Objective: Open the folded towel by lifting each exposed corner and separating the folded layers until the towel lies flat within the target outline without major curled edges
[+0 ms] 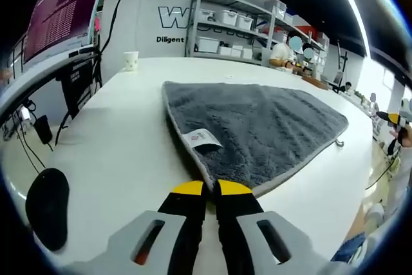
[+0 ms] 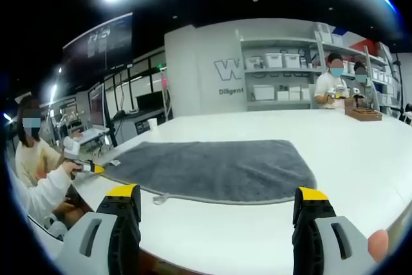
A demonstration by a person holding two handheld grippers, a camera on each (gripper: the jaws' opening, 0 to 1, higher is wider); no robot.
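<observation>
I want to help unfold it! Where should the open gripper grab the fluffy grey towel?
Probably the rounded corner of the grey towel nearest the right gripper, coming in low from the table's edge. That corner faces its open jaws, and the pale hem gives a thin edge to pinch.

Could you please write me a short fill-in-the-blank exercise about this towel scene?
1. The left hand-held gripper is ____ on a corner of the towel.
2. The right hand-held gripper stands ____, holding nothing.
3. The towel's colour is ____.
4. A paper ____ stands at the far edge of the white table.

Missing words: shut; open; grey; cup
</observation>
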